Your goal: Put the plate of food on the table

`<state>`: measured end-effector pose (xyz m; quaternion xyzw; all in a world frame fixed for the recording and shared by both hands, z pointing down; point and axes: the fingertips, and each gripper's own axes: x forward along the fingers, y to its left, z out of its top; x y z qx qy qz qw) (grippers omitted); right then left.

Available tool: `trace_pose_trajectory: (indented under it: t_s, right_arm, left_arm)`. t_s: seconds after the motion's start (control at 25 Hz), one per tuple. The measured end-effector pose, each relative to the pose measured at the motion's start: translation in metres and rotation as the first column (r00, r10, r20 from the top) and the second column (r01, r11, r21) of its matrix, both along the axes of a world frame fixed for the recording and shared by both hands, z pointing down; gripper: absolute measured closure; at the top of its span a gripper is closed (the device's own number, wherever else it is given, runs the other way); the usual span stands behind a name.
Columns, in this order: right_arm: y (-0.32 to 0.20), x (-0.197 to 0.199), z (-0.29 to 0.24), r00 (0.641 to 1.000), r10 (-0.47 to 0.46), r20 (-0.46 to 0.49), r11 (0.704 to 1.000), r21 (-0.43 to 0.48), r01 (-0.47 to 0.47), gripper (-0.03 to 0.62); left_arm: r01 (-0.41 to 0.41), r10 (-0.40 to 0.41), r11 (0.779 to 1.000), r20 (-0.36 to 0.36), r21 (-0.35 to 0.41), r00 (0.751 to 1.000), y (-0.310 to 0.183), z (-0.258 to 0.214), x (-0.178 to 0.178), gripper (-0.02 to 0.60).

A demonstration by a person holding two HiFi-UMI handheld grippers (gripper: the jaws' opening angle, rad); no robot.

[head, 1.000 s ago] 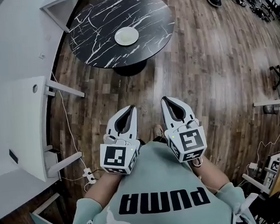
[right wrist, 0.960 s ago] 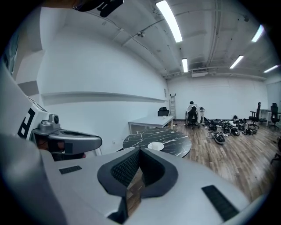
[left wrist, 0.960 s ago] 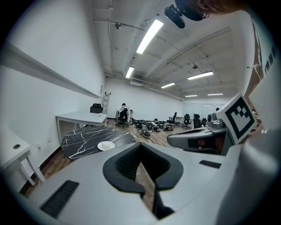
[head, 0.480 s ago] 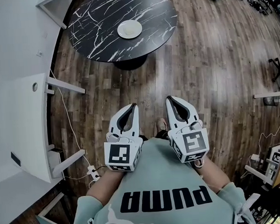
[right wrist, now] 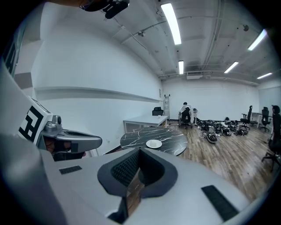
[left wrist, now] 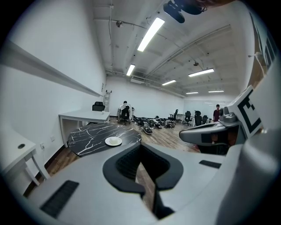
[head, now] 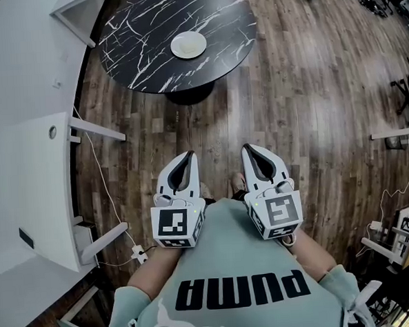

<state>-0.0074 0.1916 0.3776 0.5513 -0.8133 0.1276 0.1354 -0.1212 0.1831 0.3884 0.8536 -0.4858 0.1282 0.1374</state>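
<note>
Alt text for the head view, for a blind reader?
The left gripper and right gripper are shut and empty, side by side over the wooden floor. Ahead, a white plate sits on a round black table.

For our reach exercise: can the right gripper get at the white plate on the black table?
Probably not yet: the right gripper is held by the person's body, while the plate sits on the table across the floor. Nothing blocks the path.
</note>
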Motion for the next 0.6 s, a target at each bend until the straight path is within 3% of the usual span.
trace_pose_trajectory:
  t_s: [0.6]
  right_arm:
    - [0.0028, 0.0056, -0.0027, 1.0, 0.021, 0.002, 1.0, 0.001, -0.021, 0.586]
  left_arm:
    - [-0.002, 0.002, 1.0, -0.006, 0.011, 1.0, 0.004, -0.0009, -0.0018, 0.575]
